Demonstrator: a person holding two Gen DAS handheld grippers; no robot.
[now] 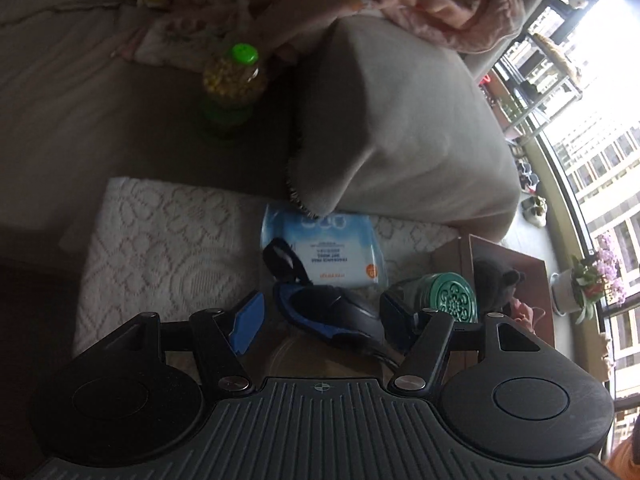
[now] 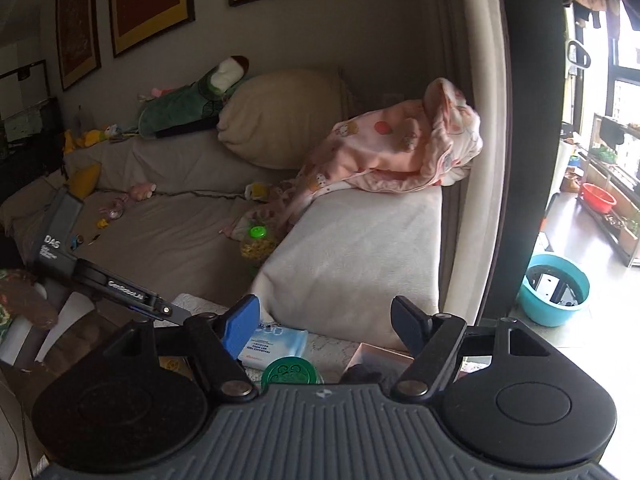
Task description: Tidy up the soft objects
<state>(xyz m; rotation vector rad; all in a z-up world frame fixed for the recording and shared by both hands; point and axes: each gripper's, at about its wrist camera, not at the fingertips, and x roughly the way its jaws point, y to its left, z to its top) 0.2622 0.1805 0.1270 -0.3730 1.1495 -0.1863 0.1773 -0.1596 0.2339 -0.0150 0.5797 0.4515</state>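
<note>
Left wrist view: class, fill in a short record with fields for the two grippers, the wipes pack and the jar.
left gripper: open, nothing gripped
right gripper: open, empty
wipes pack: flat on the white textured cloth
green-lidded jar: upright on the sofa, beside the grey cushion
pink blanket: heaped on that cushion

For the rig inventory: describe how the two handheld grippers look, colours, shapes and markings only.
Both match: a dark grey ribbed body, two round black discs, black linkage arms with silver pivot screws. On the left gripper and right gripper one finger carries a blue pad, the other is black. In the right wrist view the left unit's side shows white lettering, too blurred to read surely.
</note>
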